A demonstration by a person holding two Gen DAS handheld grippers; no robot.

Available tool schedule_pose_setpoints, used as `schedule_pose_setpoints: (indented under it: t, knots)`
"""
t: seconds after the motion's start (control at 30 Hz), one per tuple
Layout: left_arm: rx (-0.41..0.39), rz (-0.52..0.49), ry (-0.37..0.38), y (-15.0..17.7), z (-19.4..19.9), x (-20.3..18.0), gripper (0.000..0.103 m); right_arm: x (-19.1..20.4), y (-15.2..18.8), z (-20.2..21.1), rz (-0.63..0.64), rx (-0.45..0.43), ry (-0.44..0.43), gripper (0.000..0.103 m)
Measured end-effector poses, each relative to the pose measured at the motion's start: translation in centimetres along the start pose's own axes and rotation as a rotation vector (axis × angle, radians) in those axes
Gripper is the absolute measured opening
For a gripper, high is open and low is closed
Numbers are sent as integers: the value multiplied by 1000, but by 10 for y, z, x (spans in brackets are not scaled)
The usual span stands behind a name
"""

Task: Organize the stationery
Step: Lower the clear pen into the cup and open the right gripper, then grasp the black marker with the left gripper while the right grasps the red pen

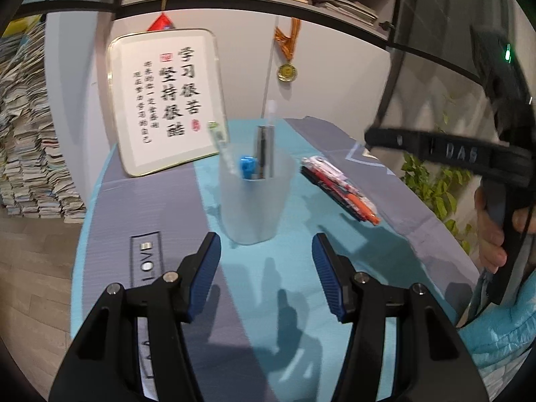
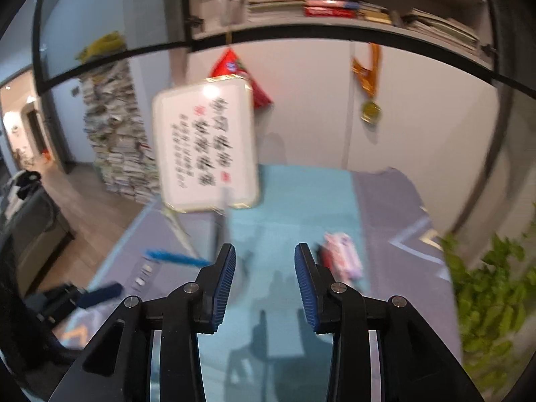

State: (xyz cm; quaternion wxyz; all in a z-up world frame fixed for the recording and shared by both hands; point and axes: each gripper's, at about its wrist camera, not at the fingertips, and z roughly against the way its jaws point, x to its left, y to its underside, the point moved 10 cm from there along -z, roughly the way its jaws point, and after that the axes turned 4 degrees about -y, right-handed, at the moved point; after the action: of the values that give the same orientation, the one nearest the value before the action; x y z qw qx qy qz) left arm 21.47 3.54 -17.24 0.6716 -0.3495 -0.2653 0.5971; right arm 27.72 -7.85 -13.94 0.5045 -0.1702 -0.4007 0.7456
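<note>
A frosted plastic pen cup [image 1: 252,197] stands upright on the blue-grey tablecloth [image 1: 274,288] and holds several pens, one with a blue cap [image 1: 247,166]. To its right lies a bundle of pens [image 1: 338,189], one of them orange. My left gripper [image 1: 266,251] is open and empty, just in front of the cup. My right gripper [image 2: 264,264] is open and empty, raised above the table; its body shows at the right of the left wrist view [image 1: 469,154]. The right wrist view is blurred; the pen bundle [image 2: 341,254] and a blue pen [image 2: 177,258] show there.
A framed calligraphy board [image 1: 164,100] leans on the wall behind the cup. A medal [image 1: 286,72] hangs on the wall. Paper stacks [image 1: 26,140] stand at the left, a green plant [image 1: 435,187] at the right, bookshelves above.
</note>
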Motion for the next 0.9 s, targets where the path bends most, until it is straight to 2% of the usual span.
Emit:
schedule_pose_setpoints:
  t: [0.23, 0.4, 0.53, 0.67, 0.9]
  knots:
    - [39, -38, 28, 1, -13, -36, 53, -47, 54, -4, -63, 103, 34, 36]
    - [66, -19, 29, -3, -29, -56, 51, -64, 79, -8, -77, 139, 38, 36]
    - [99, -14, 40, -8, -46, -77, 45, -66, 95, -13, -74, 155, -23, 27]
    - [139, -21, 18, -16, -76, -96, 42, -67, 103, -15, -88, 152, -73, 26]
    - [213, 68, -33, -28, -133, -100, 42, -80, 113, -20, -139, 155, -127, 26]
